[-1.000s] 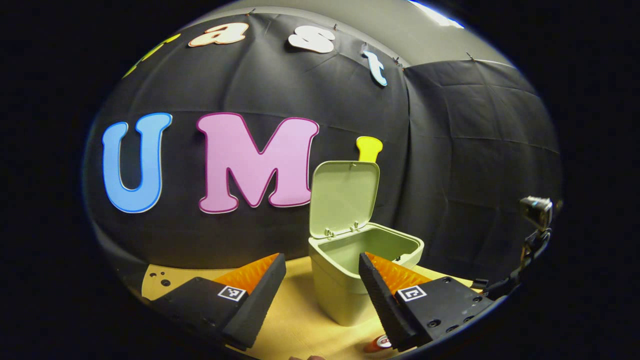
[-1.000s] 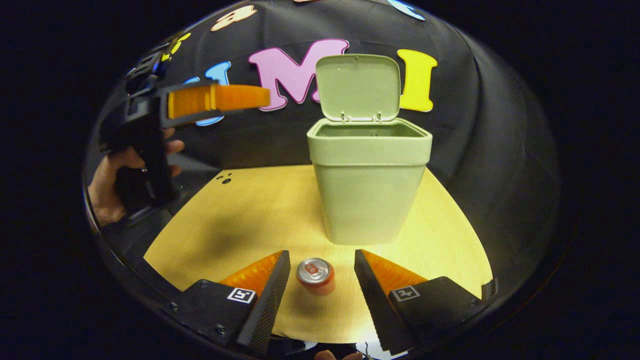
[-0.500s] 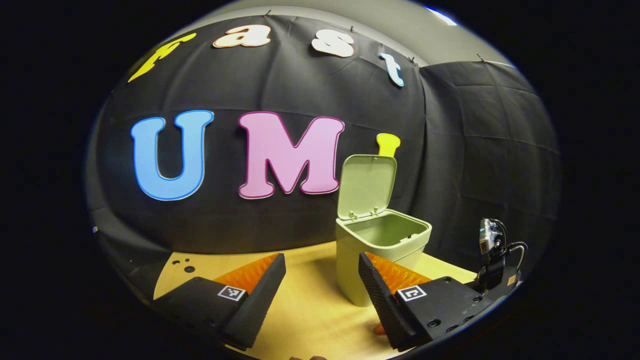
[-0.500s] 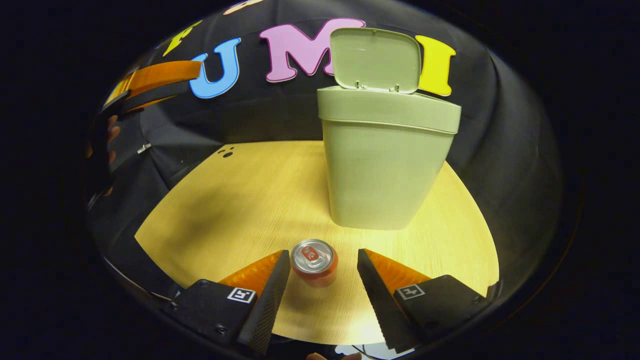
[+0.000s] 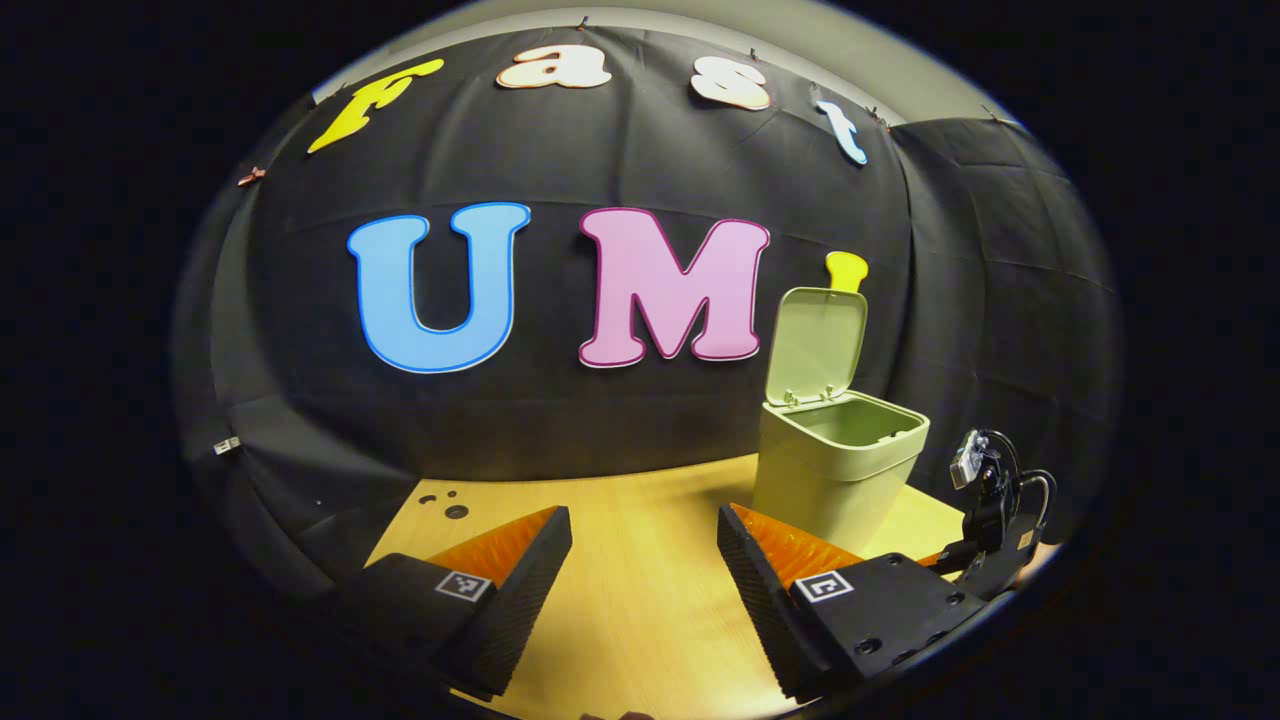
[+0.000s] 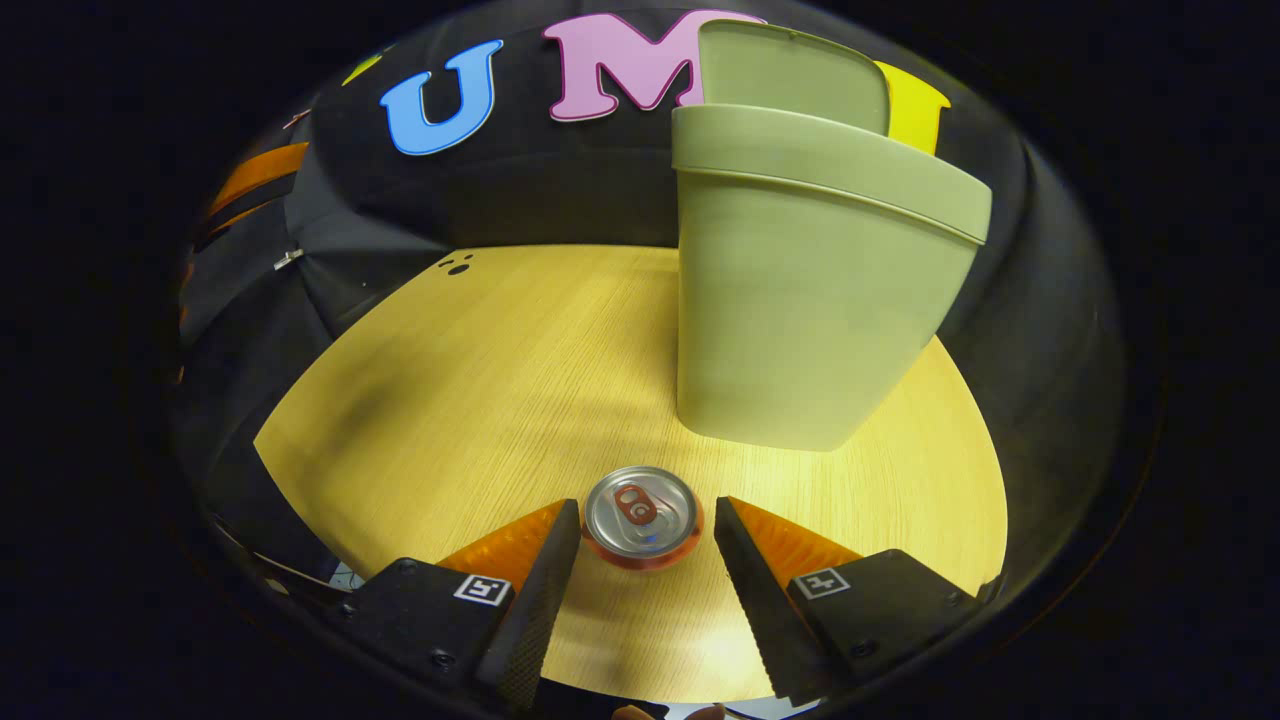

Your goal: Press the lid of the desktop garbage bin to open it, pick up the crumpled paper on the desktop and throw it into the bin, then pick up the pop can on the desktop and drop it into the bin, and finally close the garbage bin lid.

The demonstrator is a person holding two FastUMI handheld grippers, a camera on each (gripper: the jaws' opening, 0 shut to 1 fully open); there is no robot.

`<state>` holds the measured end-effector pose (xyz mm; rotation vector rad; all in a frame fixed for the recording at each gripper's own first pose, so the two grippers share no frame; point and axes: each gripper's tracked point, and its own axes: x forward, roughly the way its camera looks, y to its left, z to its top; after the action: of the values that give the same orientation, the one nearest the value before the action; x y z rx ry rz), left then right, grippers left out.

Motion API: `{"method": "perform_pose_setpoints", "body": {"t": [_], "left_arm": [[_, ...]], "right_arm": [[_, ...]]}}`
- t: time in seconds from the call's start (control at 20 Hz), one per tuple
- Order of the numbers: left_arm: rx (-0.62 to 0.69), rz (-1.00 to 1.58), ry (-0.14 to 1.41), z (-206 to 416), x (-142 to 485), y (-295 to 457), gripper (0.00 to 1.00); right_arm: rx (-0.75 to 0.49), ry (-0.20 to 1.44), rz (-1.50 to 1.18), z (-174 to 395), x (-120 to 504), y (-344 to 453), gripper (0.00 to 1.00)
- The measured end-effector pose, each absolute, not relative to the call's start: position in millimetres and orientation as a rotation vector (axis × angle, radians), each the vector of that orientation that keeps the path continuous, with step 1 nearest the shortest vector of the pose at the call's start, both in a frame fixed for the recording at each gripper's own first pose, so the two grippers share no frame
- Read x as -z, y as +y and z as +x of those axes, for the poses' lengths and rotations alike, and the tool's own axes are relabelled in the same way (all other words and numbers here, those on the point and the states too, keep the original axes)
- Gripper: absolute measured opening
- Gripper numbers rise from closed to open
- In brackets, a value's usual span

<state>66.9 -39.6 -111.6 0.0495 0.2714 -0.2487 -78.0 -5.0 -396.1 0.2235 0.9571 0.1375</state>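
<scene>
Left gripper view: bin (image 5: 835, 480) on desk (image 5: 640, 600) ahead-right, lid (image 5: 815, 345) up. My left gripper (image 5: 645, 560), fingers wide apart, holding nothing. Other gripper (image 5: 985, 520) low beside bin.

Right gripper view: pop can (image 6: 642, 515) upright between my right gripper (image 6: 645, 545) fingers, spread, not pressing. Step, I judge: can pickup. Next: close, lift over rim. Wood-grain desk, black cloth wall behind.

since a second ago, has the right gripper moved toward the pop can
Yes. The right gripper has dropped and closed in; the pop can on the table now sits between its open fingers.
</scene>
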Motion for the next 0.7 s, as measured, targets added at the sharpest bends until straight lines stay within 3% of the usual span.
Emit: {"method": "perform_pose_setpoints", "body": {"t": [0.65,0.7], "left_arm": [[0.202,0.071,0.294,67.7,121.1,-25.8,0.94],[0.204,0.067,0.295,67.0,122.0,-27.6,0.94]], "right_arm": [[-0.123,1.01,0.201,-74.7,419.4,-7.4,0.84],[-0.115,0.995,0.202,-72.8,414.8,-9.8,0.88]]}}
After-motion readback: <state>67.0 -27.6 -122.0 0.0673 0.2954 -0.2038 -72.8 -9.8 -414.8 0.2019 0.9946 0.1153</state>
